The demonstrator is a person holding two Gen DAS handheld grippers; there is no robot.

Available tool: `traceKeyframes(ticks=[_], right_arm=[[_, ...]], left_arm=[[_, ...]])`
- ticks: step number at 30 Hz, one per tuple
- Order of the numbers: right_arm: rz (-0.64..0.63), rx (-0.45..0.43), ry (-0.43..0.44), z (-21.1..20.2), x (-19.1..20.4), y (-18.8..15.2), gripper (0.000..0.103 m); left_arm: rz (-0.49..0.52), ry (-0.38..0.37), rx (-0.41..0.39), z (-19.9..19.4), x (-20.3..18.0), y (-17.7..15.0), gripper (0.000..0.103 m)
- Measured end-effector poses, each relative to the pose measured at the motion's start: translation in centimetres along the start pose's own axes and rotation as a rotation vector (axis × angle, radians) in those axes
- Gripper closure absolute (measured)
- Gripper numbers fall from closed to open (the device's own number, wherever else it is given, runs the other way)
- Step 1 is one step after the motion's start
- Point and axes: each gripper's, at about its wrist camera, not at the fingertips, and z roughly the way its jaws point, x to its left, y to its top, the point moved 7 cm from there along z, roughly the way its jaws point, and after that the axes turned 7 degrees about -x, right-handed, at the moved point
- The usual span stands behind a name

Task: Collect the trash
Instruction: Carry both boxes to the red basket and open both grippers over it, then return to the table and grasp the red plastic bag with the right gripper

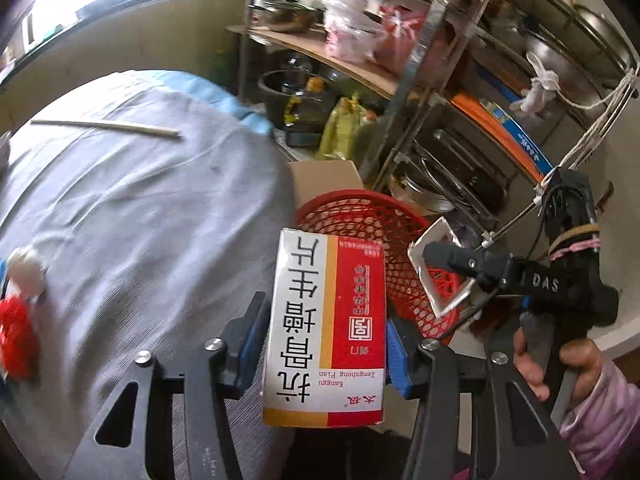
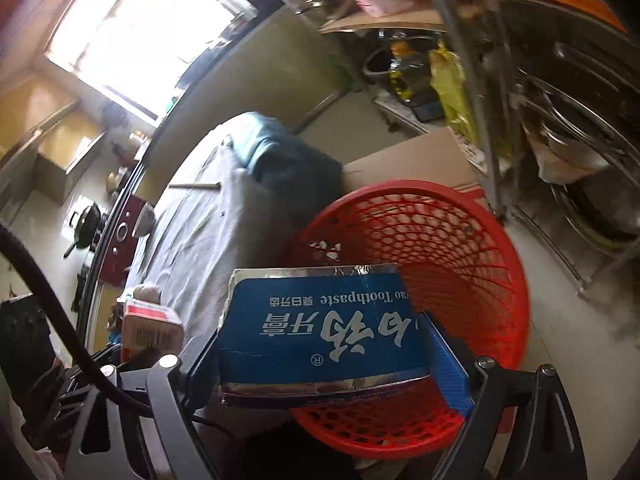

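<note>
My left gripper [image 1: 326,344] is shut on a white and red medicine box [image 1: 326,332], held at the table's right edge, just short of the red mesh basket [image 1: 360,216]. My right gripper [image 2: 324,344] is shut on a blue toothpaste box [image 2: 320,328] and holds it over the near rim of the red basket [image 2: 460,240]. In the left wrist view the right gripper [image 1: 452,276] shows over the basket with the end of the toothpaste box [image 1: 440,264] in it. In the right wrist view the medicine box [image 2: 150,326] shows at left.
The table has a grey cloth [image 1: 140,208] with a stick [image 1: 108,127], a white ball [image 1: 26,270] and a red tuft [image 1: 16,336]. A cardboard box [image 2: 416,160] stands behind the basket. A metal rack [image 1: 460,100] with pots and bags stands at right.
</note>
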Motion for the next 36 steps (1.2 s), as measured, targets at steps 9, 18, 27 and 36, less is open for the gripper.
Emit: traceKeyframes(ticks=[9,18,27,36], right_arm=[[-0.007,-0.049,-0.023,-1.4,-1.2,0.8,0.012],[-0.052,-0.091,-0.055,-1.2,0.2,1.4,0.011],[-0.094,-0.112,-0.07,-0.9,1.8,2.2,0.01],[-0.197,-0.085,0.058,0.2,8.6,1.6,0.01]], left_arm=[[0.01,0.057,-0.044,-1.5,1.2,0.9,0.037],[-0.139,0.232,-0.132,-9.7,9.6,-3.8,0.032],[-0.371,0.499,-0.171,-19.1,19.3,-12.4,0.032],[-0.558,0.739,-0.225,-27.3,27.1,-18.6,0.031]])
